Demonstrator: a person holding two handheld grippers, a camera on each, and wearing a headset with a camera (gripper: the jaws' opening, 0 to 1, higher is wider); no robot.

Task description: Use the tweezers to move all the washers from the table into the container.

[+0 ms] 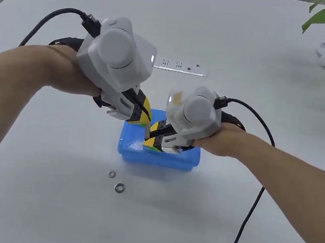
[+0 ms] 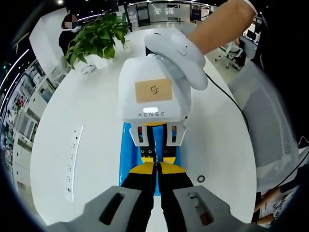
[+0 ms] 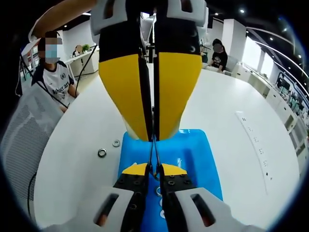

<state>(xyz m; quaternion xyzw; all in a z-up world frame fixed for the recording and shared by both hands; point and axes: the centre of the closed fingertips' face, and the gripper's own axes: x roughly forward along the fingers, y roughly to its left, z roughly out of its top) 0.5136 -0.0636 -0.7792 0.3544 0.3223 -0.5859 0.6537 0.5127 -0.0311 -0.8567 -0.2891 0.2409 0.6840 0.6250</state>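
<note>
Your left tongs [image 2: 157, 168] and right tongs [image 3: 154, 169] meet tip to tip above the blue container [image 3: 195, 159], each pair of yellow-tipped jaws drawn in tight. Between them runs a thin pair of tweezers [image 3: 153, 152]; its slim legs come out of the closed tips of the left tongs and pass down between the jaws of the right tongs, which press on them from both sides. Whether the tweezers carry anything cannot be told at this size.

Directly beneath the right tongs, glimpsed through the narrow slot between its jaws, a stored washer [image 3: 158, 191] lies on the container's blue floor. In the head view the container sits straight under both tools, its near wall towards you.

Two more rings wait on the white table [image 1: 53, 203], below and to the left of the joined tips. The far washer [image 1: 111, 174] lies just off the container's near left corner, and the near washer [image 1: 119, 188] lies close beside it on your side, the two apart from each other and from the container. In the right gripper view the same pair shows to the left of the jaws.

Beyond the tongs, on the far side of the container, a white power strip [image 1: 180, 68] lies flat on the table. A potted plant [image 2: 96, 38] stands well past the right tongs, near the table's edge. A black cable [image 1: 250, 210] trails from the right tongs back along your forearm.
</note>
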